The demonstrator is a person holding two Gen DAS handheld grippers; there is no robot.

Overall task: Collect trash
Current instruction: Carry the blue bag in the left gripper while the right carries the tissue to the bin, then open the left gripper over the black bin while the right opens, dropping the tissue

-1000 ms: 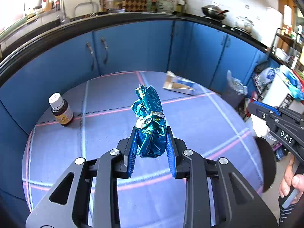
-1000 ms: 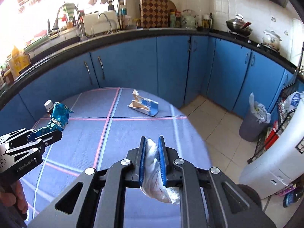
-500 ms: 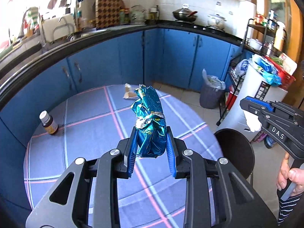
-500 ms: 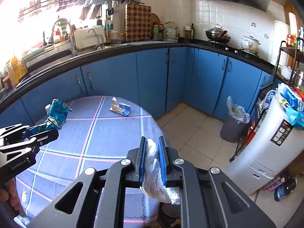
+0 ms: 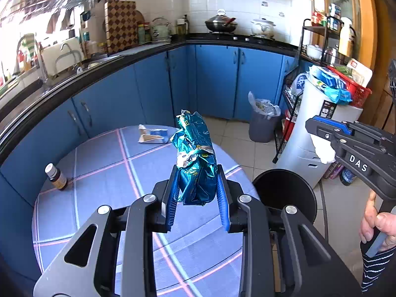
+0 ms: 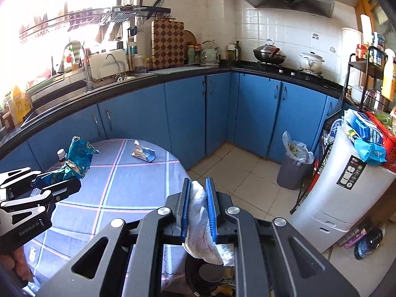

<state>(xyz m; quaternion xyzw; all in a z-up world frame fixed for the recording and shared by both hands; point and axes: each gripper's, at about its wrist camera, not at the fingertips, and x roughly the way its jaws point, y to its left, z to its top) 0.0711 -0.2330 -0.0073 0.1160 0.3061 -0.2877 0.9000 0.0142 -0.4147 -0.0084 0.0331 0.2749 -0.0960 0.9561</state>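
Observation:
My left gripper [image 5: 196, 198] is shut on a crumpled teal foil wrapper [image 5: 195, 158], held above the round table [image 5: 99, 173]; the wrapper also shows in the right wrist view [image 6: 74, 158]. My right gripper [image 6: 198, 212] is shut on a crumpled white tissue [image 6: 203, 227], held off the table's right edge above a black stool; the tissue also shows in the left wrist view [image 5: 321, 148]. A torn blue and white carton [image 5: 152, 136] lies at the table's far side. A grey trash bin [image 6: 293, 165] with a plastic liner stands on the floor by the blue cabinets.
A small brown bottle [image 5: 55, 177] stands at the table's left. A black round stool [image 5: 284, 193] is right of the table. A white appliance [image 6: 346, 198] with a red basket on top and a metal rack stand at right. Tiled floor lies between table and bin.
Both grippers have risen and pulled back to the right, away from the table, holding their loads. The trash bin and floor have come more into view.

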